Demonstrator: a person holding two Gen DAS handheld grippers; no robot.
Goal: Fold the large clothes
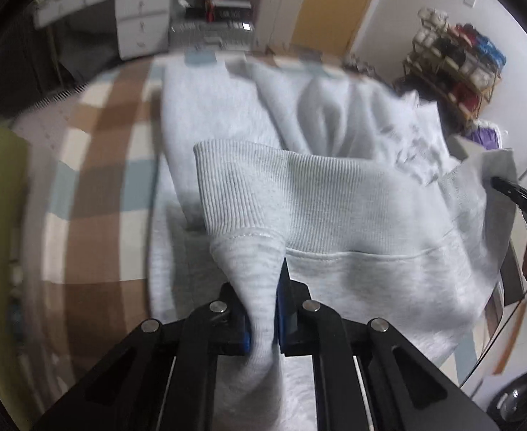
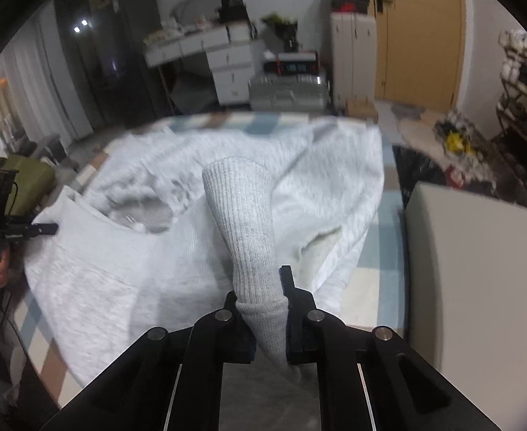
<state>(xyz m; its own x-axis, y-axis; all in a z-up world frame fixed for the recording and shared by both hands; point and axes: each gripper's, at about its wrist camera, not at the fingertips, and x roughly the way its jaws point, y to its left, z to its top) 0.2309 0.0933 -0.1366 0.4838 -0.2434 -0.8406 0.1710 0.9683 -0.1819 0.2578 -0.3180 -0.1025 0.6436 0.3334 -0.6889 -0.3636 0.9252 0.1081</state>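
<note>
Left tongs [image 1: 263, 309], right tongs [image 2: 263, 323]: black linkage arms, silver rivets, blue pads on fingers.

both wrists: close, angled down | shared: grey sweatshirt [image 1: 335, 197]

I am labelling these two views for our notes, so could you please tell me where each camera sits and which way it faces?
Left wrist: on the left gripper, looking down its fingers over the grey sweatshirt on the checked cover; right gripper at the right edge.
Right wrist: on the right gripper, facing the desk; left gripper at the left edge.
Shared: sweatshirt, cover, desk, each gripper pinching ribbed hem.
</note>
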